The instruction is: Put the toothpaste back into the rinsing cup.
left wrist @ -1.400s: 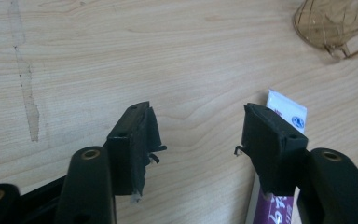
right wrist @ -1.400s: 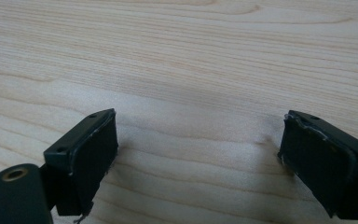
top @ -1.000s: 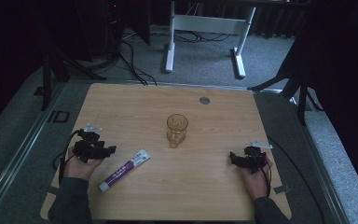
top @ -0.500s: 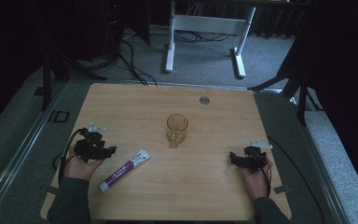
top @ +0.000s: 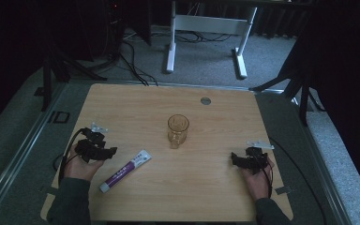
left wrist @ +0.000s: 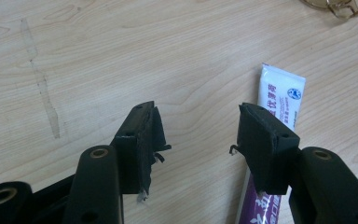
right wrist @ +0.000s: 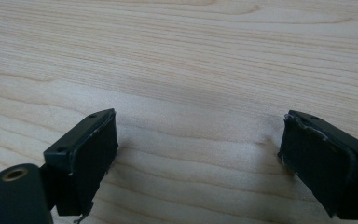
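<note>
A white and purple toothpaste tube [top: 124, 171] lies slantwise on the wooden table [top: 136, 103], left of centre. My left gripper [top: 109, 151] rests just left of the tube, pointing right. In the left gripper view its jaws [left wrist: 198, 112] stand open over bare wood and have just been closing slightly, with nothing between them. The tube [left wrist: 279, 93] lies beside and under the right-hand jaw. An amber glass mug [top: 178, 130] stands upright at the table's middle, and its base [left wrist: 340, 4] shows at the top right. My right gripper [top: 235, 158] rests open at the right, its jaws [right wrist: 198, 121] wide over bare wood.
A small grey round cap [top: 206, 100] is set in the table near its far edge. Cables trail from both grippers. Beyond the table stand a white desk frame [top: 171, 44] and dark stands on grey carpet.
</note>
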Demonstrator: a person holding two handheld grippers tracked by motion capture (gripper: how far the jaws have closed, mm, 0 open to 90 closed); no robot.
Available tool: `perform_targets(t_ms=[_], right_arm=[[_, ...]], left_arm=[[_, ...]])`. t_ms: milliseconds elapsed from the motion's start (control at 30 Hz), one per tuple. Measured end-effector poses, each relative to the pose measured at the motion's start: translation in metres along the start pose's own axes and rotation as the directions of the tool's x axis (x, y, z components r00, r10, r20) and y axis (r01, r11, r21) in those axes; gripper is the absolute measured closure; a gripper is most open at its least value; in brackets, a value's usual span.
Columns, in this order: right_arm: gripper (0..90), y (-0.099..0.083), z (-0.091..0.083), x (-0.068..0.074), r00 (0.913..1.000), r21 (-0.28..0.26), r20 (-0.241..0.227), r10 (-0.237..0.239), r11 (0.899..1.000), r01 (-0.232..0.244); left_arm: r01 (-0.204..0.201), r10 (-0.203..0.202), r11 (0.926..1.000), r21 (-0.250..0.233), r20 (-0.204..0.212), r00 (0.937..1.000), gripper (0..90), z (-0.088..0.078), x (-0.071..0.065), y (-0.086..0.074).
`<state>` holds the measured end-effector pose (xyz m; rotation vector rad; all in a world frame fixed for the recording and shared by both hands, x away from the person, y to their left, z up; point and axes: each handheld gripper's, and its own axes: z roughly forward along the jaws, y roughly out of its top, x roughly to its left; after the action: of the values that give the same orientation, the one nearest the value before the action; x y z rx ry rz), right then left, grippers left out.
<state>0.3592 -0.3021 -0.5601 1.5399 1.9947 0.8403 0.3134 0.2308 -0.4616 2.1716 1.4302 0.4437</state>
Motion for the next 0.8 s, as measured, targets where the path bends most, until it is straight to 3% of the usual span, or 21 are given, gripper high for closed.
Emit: perform_targets(t_ms=[800], right_arm=[[11.1,0.0000,0.0000,0.0000,1.0000,0.000,0.000,0.001,1.000,-0.001]], left_arm=[[-0.062,0.060,0.9961,0.063,0.021,0.9979,51.4,0.0018,-0.0085,0.0042]])
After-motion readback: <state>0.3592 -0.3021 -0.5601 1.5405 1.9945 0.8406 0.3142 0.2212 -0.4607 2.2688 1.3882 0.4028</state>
